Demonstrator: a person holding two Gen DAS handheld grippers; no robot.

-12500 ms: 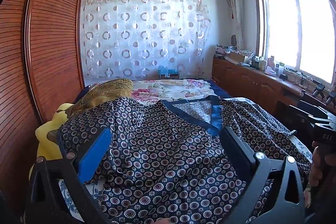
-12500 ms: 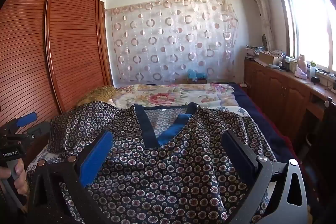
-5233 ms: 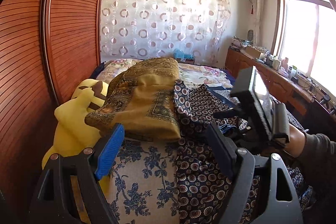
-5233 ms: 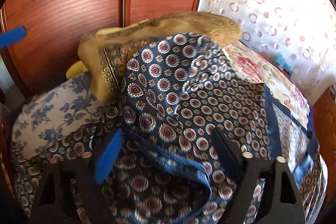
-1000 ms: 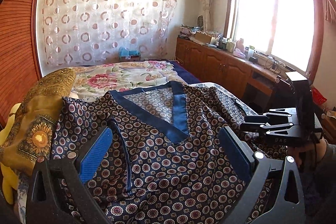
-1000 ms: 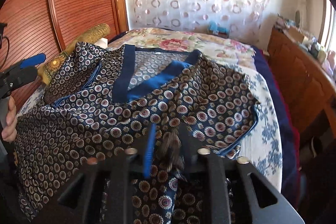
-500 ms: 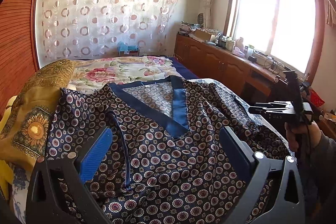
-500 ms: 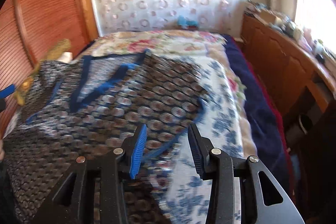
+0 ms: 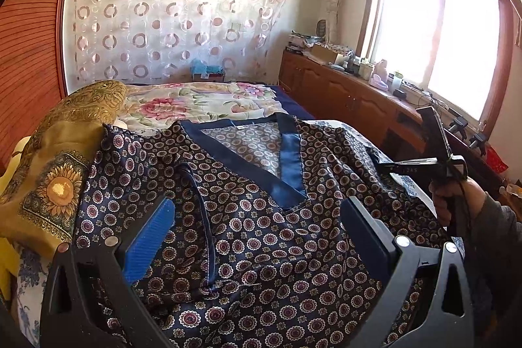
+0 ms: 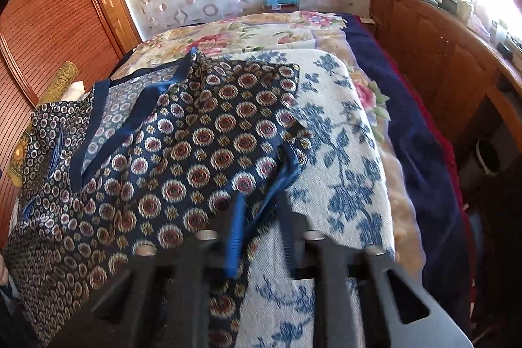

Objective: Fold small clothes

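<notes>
**Right claw pinched the sleeve edge, left one just hanging there**

Going left to right. At the far left a gold sunflower-print cloth point(image 9: 57, 185) was bunched up against the wardrobe side of the bed point(image 10: 355, 132), its edge touching or just under the shoulder of the shirt. The shirt itself, a navy medallion-print pajama top point(image 9: 261, 234) with a blue satin V-neck, was lying face up across the blue-floral bedspread point(image 10: 342, 185), mostly spread out but pretty wrinkly, with one crease ridge running down its left half.

The left claw point(image 9: 257, 237) was hovering over the middle of the top with its jaws wide, nothing between them, pads not pressing on any fabric.

Over on the right, the right claw point(image 10: 259, 234) had its jaws nearly together on the blue-trimmed edge of the top's right sleeve. The frame's blurry there, but fabric did run in between the pads, so I'd call it a grip.

What I'd worry about: that satin looks slippery, and the pinch seemed to catch only the trim, so a quick pull for the fold could slide it right out. Also, nothing was pinning the body, so dragging the sleeve across might shift the whole top toward the gold cloth and fold in those wrinkles.
</notes>
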